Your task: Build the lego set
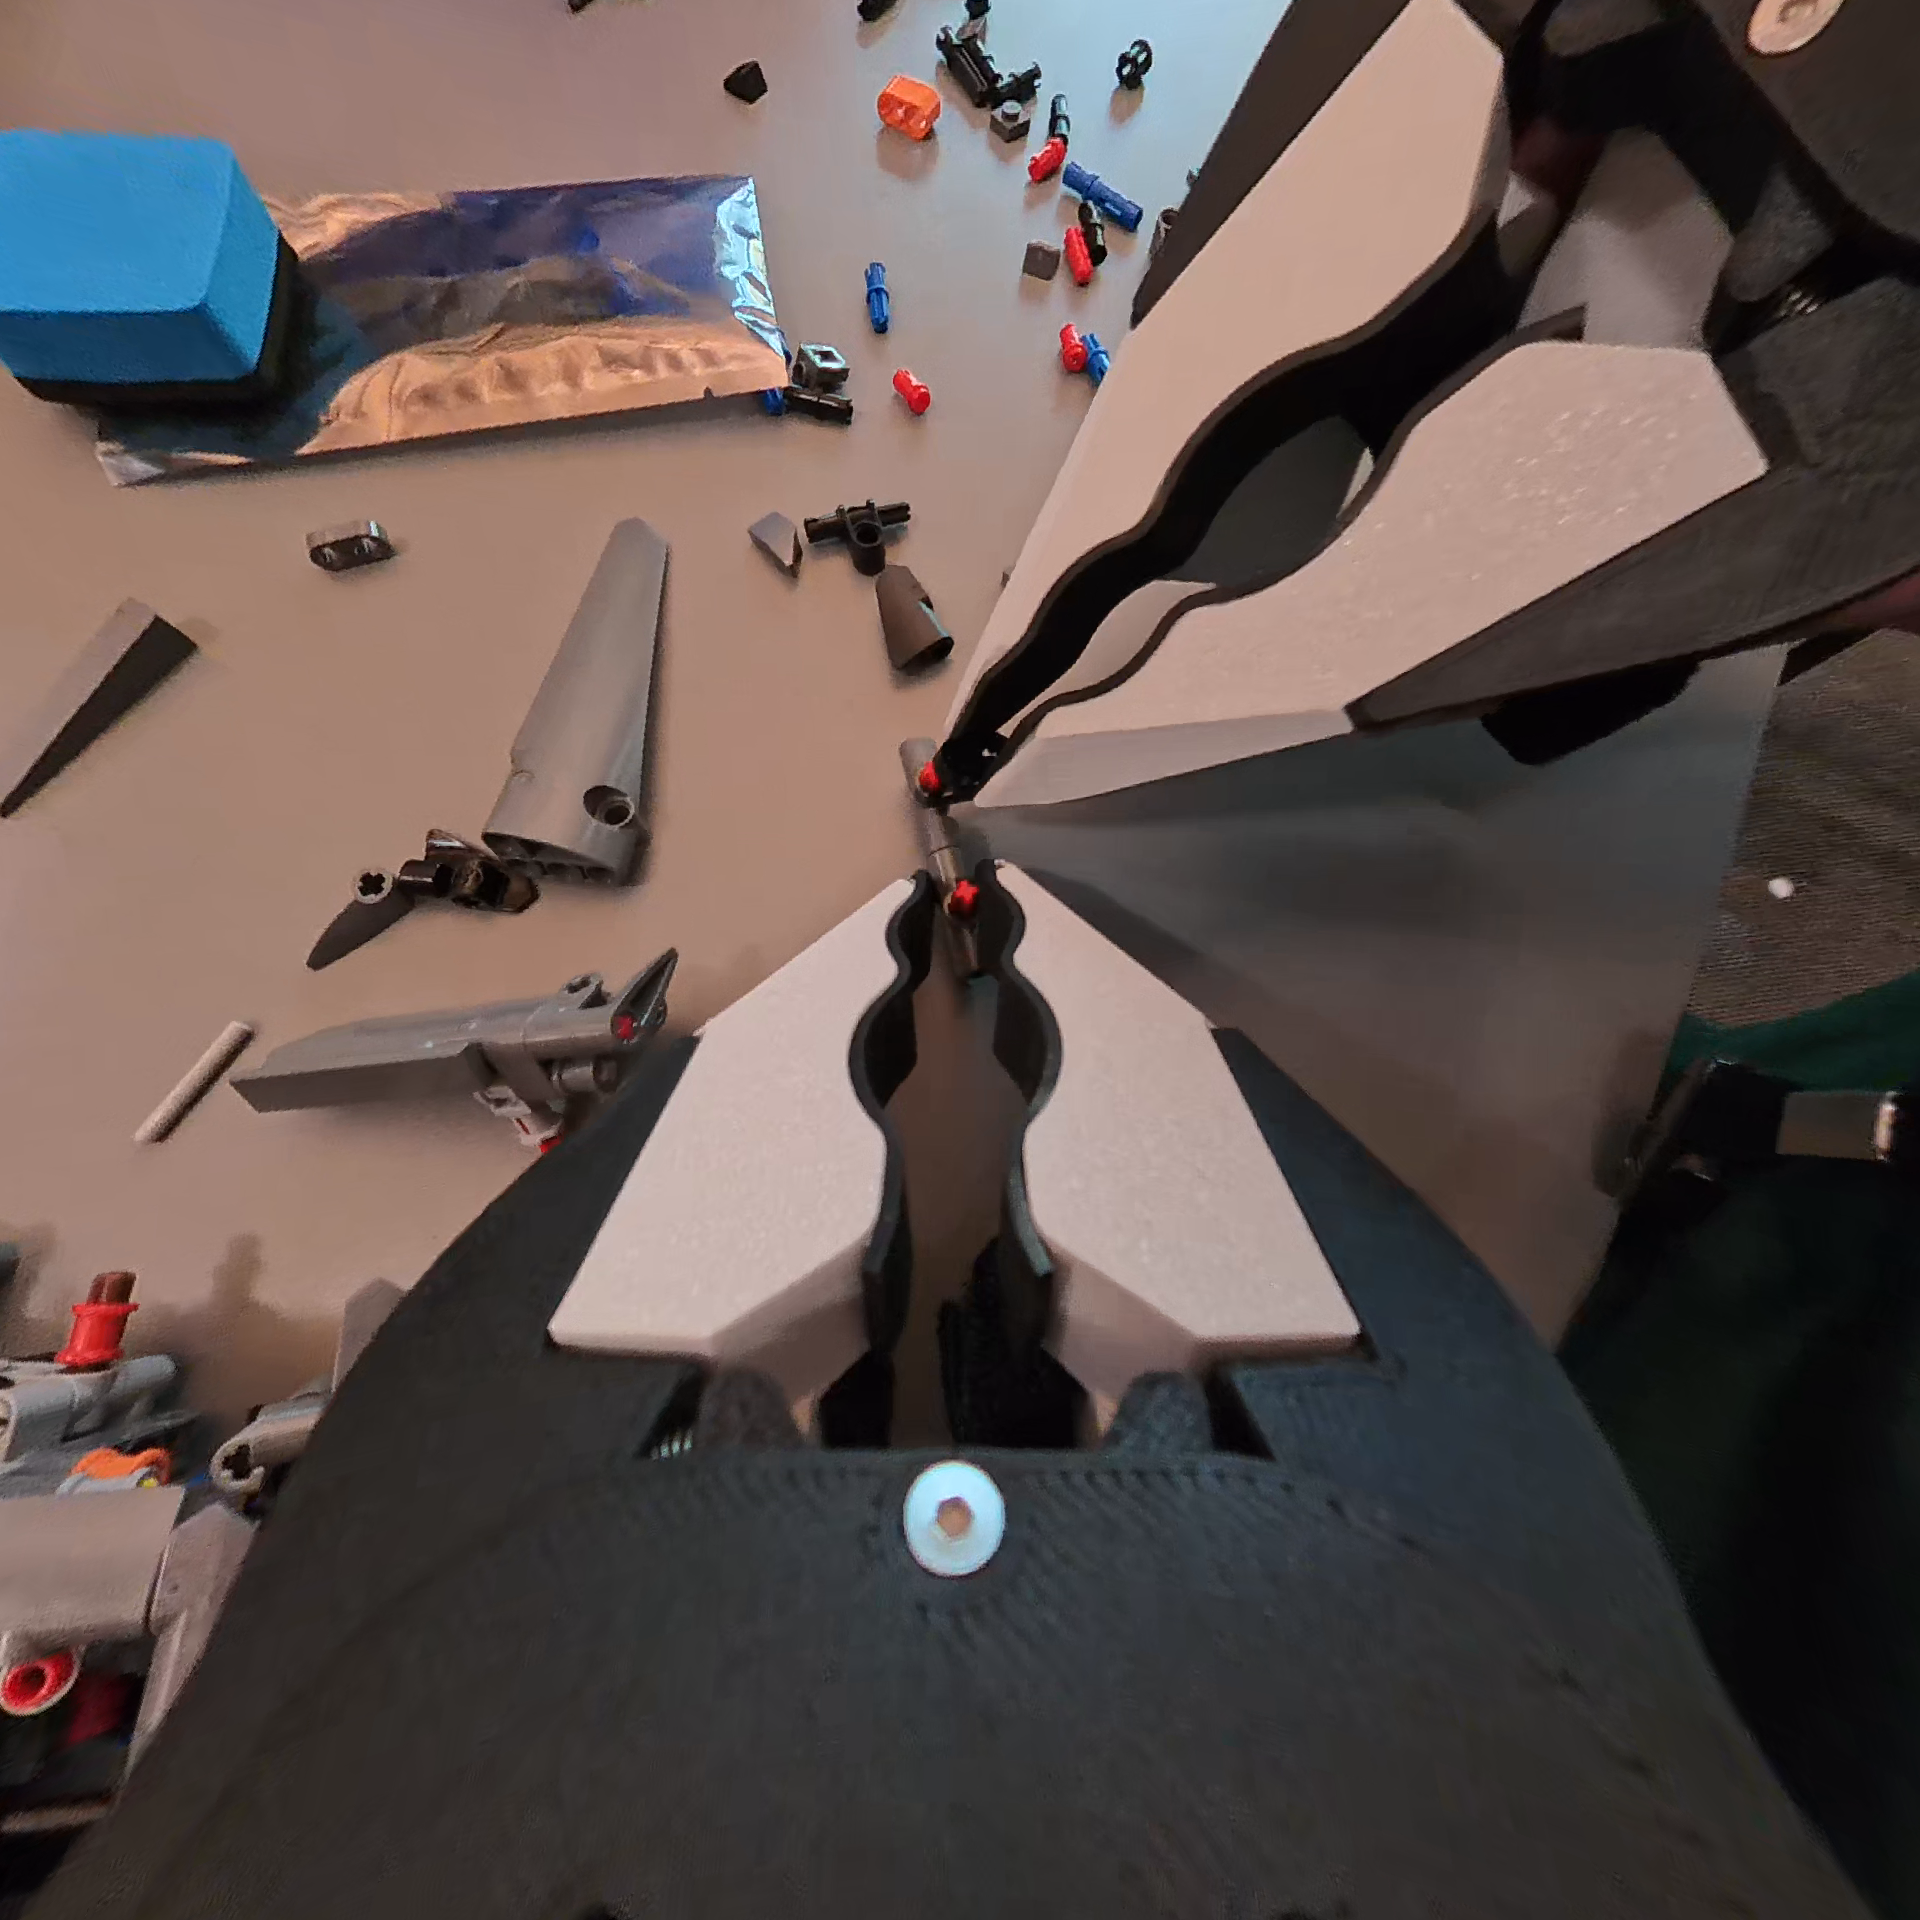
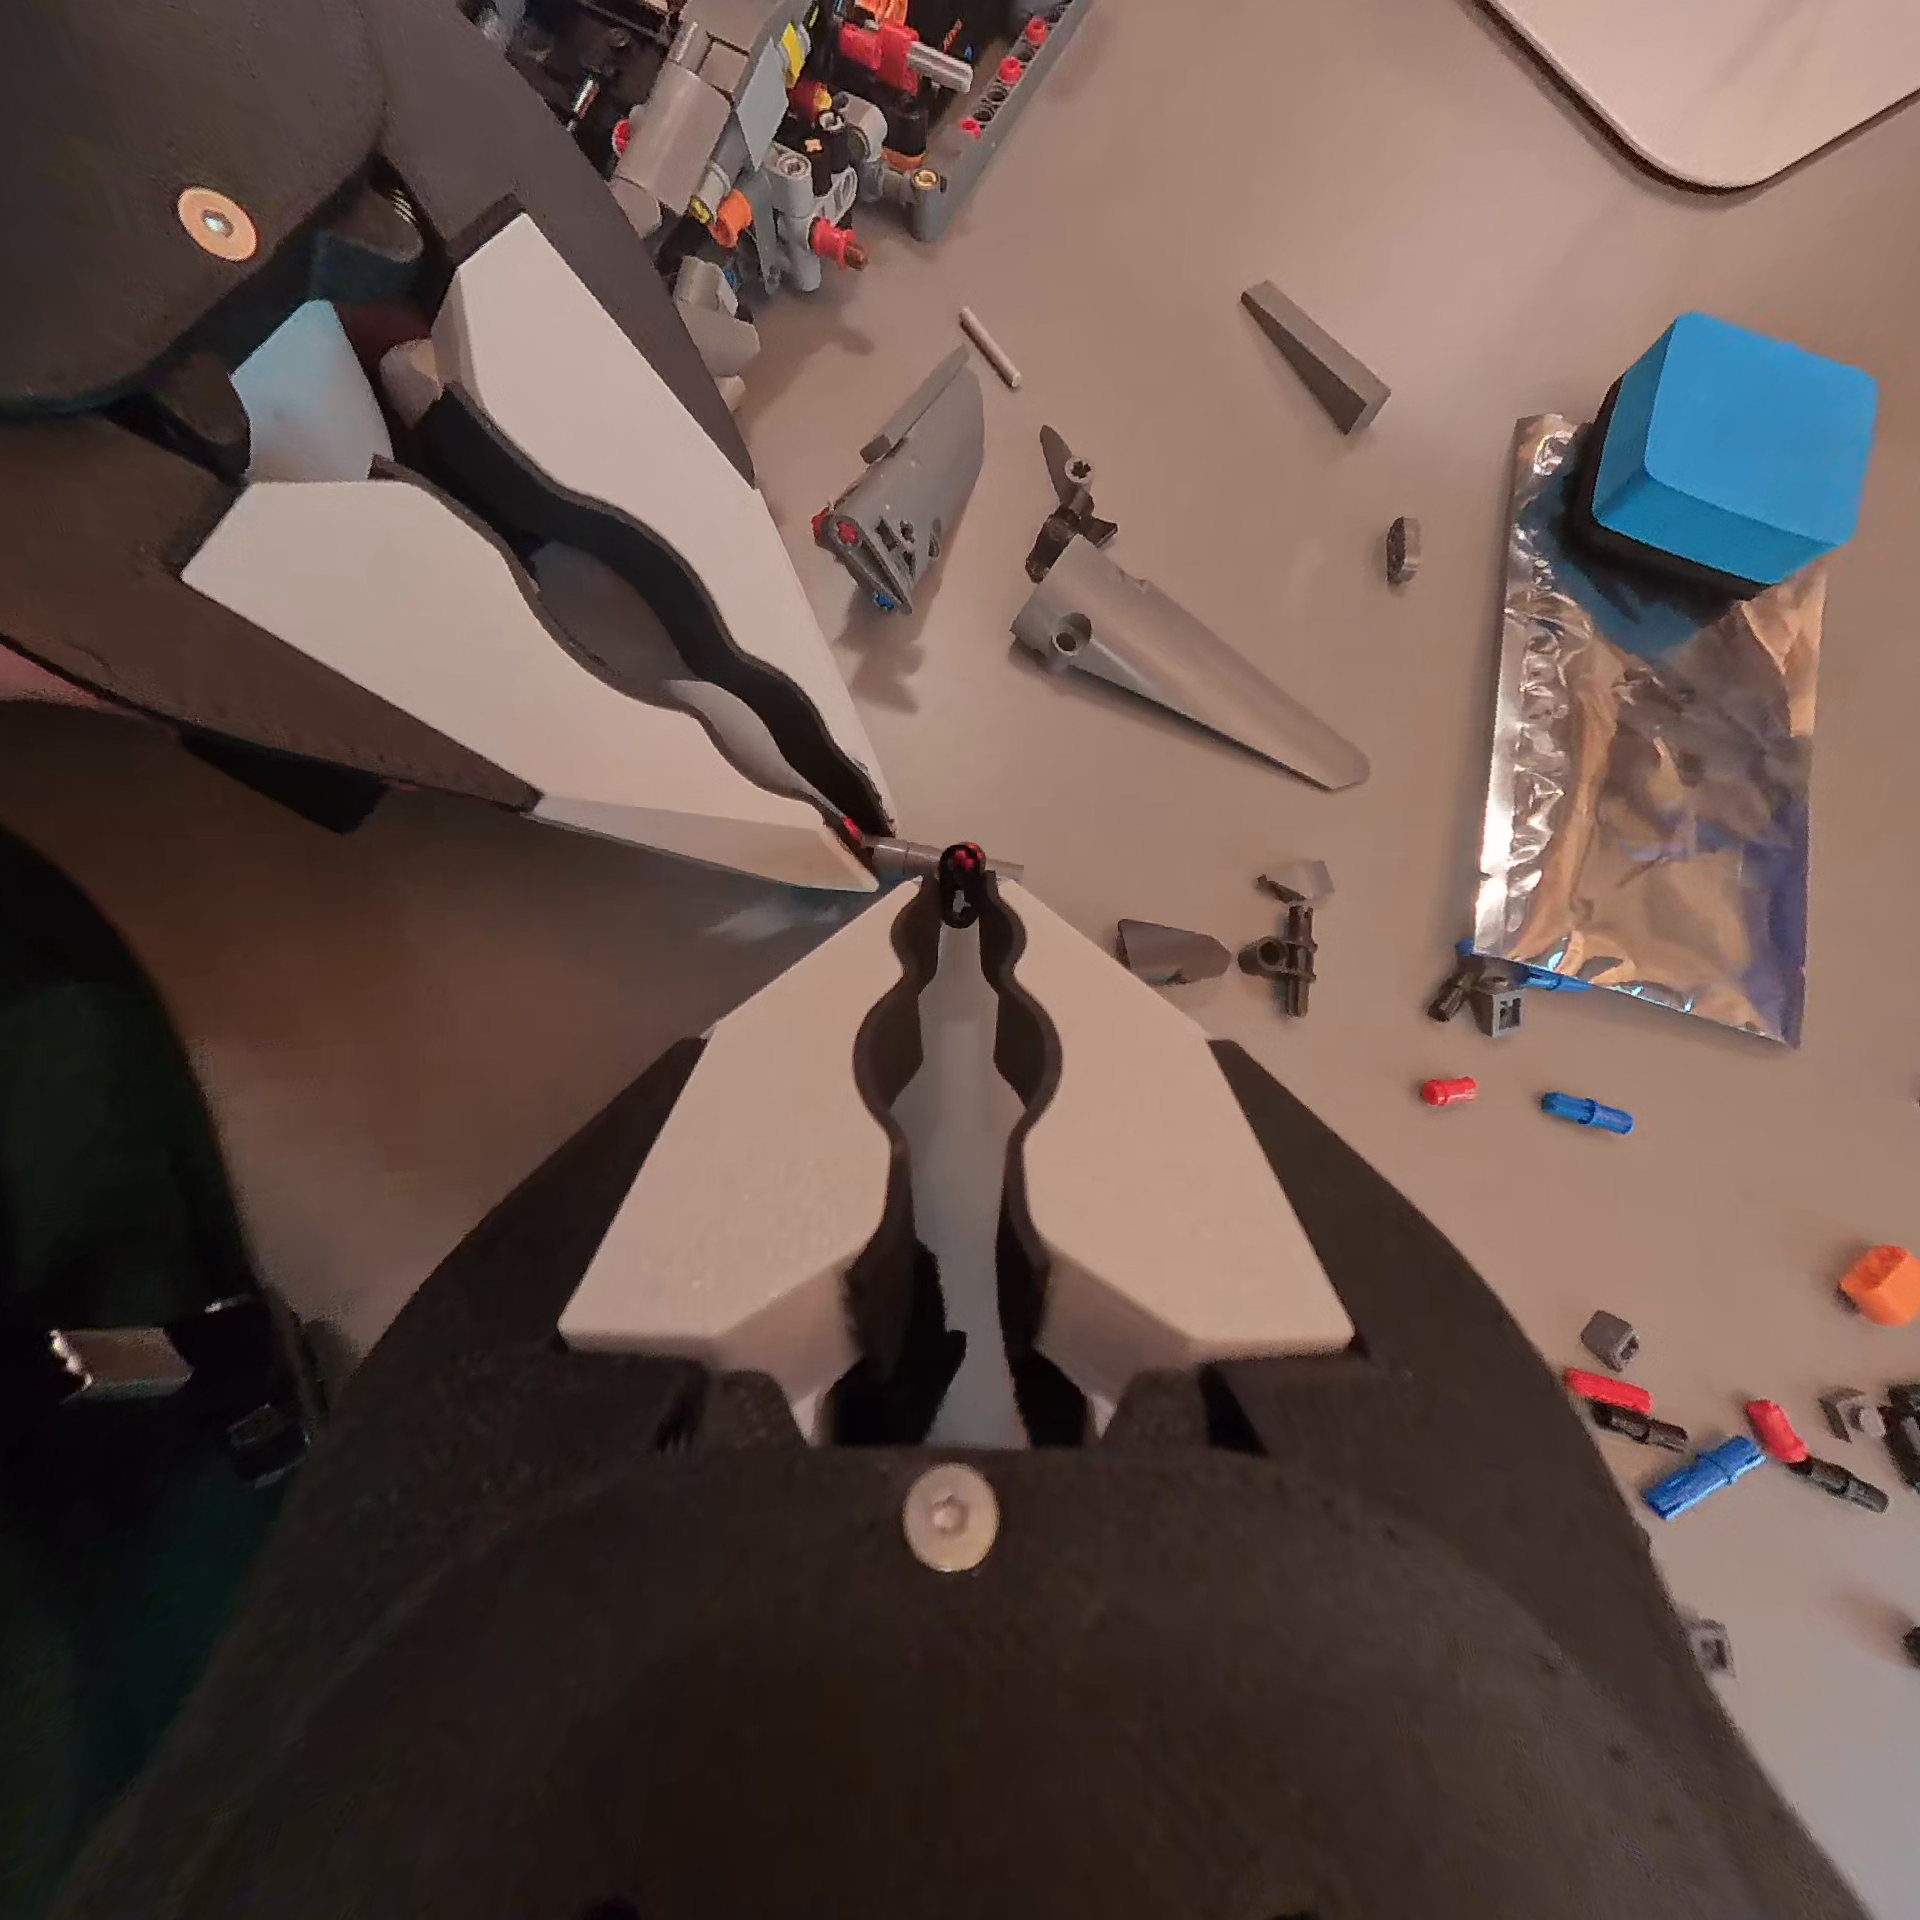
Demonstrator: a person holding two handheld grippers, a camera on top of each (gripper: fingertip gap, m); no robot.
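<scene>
My left gripper [image 1: 961,885] is shut on a short grey axle piece [image 1: 940,842] with a red pin in it, held above the table. My right gripper [image 1: 954,781] comes in from the upper right and is shut on a small black connector [image 1: 975,761] with a red pin, touching the far end of the axle. In the right wrist view my right gripper [image 2: 961,883] pinches the black connector [image 2: 958,902], and the grey axle [image 2: 902,854] runs left into my left gripper [image 2: 862,831]. The two sets of tips nearly touch.
A long grey wing panel [image 1: 592,717] and other grey parts lie to the left on the table. A part-built model [image 1: 83,1455] stands at lower left, and also shows in the right wrist view [image 2: 800,135]. A blue block [image 1: 125,260] rests on a foil bag [image 1: 540,312]. Loose red, blue and black pins [image 1: 1091,187] lie beyond. Left and right tips are no more than a few centimetres apart.
</scene>
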